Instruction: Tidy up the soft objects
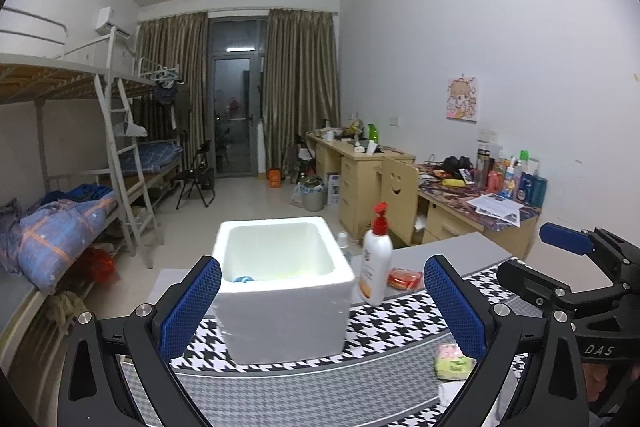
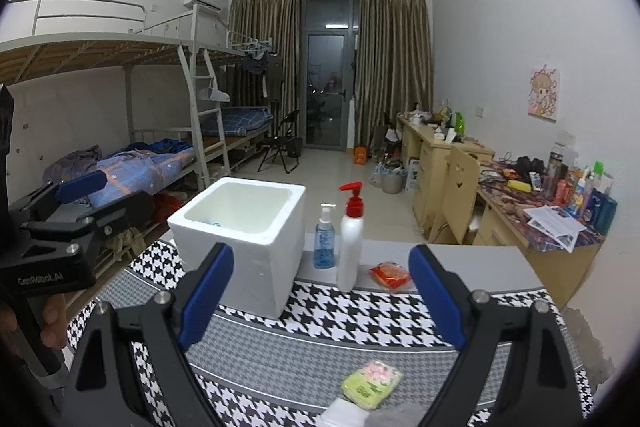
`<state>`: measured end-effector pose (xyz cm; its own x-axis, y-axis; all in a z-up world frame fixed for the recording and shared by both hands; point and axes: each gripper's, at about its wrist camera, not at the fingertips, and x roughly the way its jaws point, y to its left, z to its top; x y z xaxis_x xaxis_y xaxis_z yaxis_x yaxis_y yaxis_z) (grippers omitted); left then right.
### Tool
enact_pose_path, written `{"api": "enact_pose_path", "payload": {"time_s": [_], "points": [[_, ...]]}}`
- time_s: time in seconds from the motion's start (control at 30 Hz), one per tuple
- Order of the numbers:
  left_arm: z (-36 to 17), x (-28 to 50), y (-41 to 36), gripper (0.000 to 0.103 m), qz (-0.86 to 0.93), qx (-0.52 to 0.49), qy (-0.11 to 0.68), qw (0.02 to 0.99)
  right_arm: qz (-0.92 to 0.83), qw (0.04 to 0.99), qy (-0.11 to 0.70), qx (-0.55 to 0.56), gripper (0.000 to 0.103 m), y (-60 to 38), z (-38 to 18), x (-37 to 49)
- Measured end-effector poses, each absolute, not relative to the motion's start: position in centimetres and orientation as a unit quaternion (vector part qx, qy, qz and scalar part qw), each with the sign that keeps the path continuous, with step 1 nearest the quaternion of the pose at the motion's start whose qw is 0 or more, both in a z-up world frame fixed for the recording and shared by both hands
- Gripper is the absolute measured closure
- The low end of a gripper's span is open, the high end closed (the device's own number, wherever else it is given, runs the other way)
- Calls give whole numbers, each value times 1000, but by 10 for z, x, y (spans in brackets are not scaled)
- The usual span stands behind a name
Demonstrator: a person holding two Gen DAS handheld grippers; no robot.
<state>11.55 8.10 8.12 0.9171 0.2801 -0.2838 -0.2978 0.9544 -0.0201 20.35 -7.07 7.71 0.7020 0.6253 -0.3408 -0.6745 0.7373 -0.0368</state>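
A white foam box (image 1: 280,287) stands on the houndstooth mat (image 1: 380,331) and holds something blue (image 1: 244,279) at its bottom; it also shows in the right wrist view (image 2: 244,243). A green soft packet (image 1: 454,363) lies on the mat near me, seen again in the right wrist view (image 2: 371,383). A red soft packet (image 1: 405,279) lies behind it (image 2: 390,275). My left gripper (image 1: 320,311) is open and empty in front of the box. My right gripper (image 2: 320,303) is open and empty above the mat, to the right of the box.
A white pump bottle (image 2: 350,247) and a blue spray bottle (image 2: 325,239) stand right of the box. A white cloth (image 2: 344,413) lies at the mat's near edge. Bunk beds (image 2: 140,131) stand left, cluttered desks (image 2: 532,203) right.
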Motion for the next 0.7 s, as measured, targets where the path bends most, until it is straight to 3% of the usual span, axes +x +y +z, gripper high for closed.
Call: {"api": "enact_pose_path", "payload": {"time_s": [0.7], "points": [[79,111,31,1,91,-12,135,987,301,939,145,-76,11,-126,67,181]]}}
